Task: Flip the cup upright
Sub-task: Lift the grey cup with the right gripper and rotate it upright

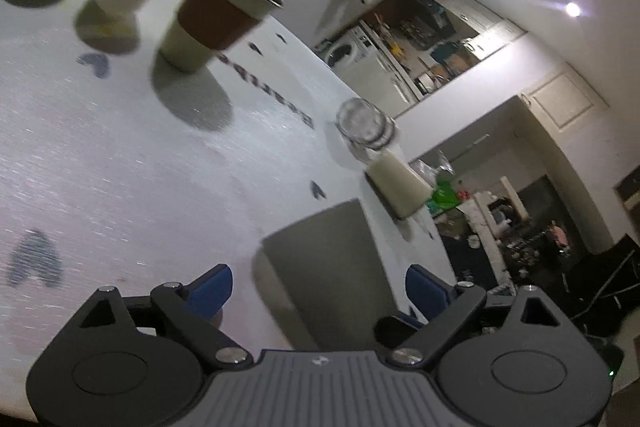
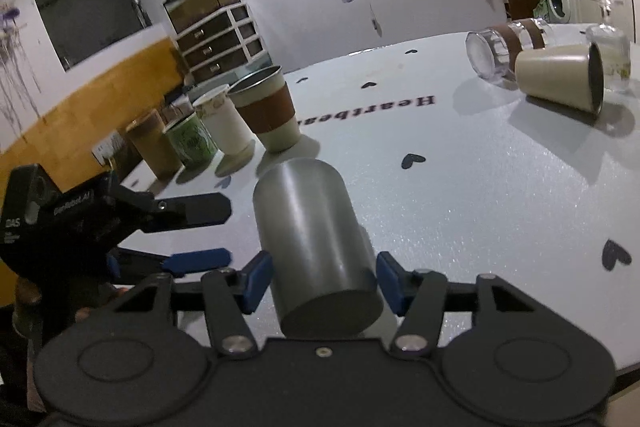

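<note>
A grey metal cup (image 2: 316, 247) lies on its side on the white table (image 2: 480, 187), its flat base toward the right wrist camera. My right gripper (image 2: 324, 281) is open, its blue fingers on either side of the cup near the base. I cannot tell if they touch it. My left gripper (image 2: 200, 231) is open and empty just left of the cup. In the left wrist view the same cup (image 1: 332, 267) lies between the open left gripper's (image 1: 320, 287) blue fingers.
Several upright cups stand in a row at the left: a brown-sleeved cup (image 2: 266, 111), a white paper cup (image 2: 224, 123), a green cup (image 2: 192, 143), a brown cup (image 2: 154, 147). A cream cup (image 2: 560, 79) and a glass (image 2: 496, 53) lie tipped at the far right, beside an inverted glass (image 2: 608, 47).
</note>
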Available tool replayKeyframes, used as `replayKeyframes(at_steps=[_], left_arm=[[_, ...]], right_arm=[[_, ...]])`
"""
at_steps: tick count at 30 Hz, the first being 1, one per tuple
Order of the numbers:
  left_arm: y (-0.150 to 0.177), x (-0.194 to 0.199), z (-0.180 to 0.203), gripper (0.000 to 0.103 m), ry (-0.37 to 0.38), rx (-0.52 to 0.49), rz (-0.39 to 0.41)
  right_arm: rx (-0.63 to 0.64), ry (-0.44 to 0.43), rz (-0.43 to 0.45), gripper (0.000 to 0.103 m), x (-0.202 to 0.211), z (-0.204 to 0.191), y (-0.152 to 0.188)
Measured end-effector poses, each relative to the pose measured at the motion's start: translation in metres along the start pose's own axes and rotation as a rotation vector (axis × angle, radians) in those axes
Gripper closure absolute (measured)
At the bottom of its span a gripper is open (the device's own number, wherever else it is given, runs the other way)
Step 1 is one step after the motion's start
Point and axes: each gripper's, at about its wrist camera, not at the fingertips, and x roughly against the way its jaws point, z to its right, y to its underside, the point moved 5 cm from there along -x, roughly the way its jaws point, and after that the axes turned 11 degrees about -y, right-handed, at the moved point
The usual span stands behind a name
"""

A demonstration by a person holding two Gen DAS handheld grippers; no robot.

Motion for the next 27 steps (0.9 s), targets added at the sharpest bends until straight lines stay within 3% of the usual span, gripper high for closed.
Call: replayKeyframes(at_steps=[8, 18, 23, 27], left_arm=[[0.006, -0.032, 0.010, 0.011, 0.045, 0.065, -0.070], [0.003, -0.038, 0.018, 0.012, 0.089, 0.082, -0.015], [0.003, -0.010, 0.039, 0.012, 0.077, -0.102, 0.151], [0.014, 0.011, 0.058, 0.012, 0.049, -0.271, 0.238]], right_arm=[[-0.020, -0.038, 0.032, 0.045, 0.006, 0.007, 0.008], [0.003, -0.055, 0.055, 0.045, 0.014, 0.007, 0.014], [0.042, -0.115, 0.060, 0.046, 0.008, 0.000, 0.017], [0.192, -0.074, 0.056, 0.046, 0.001, -0.019, 0.024]])
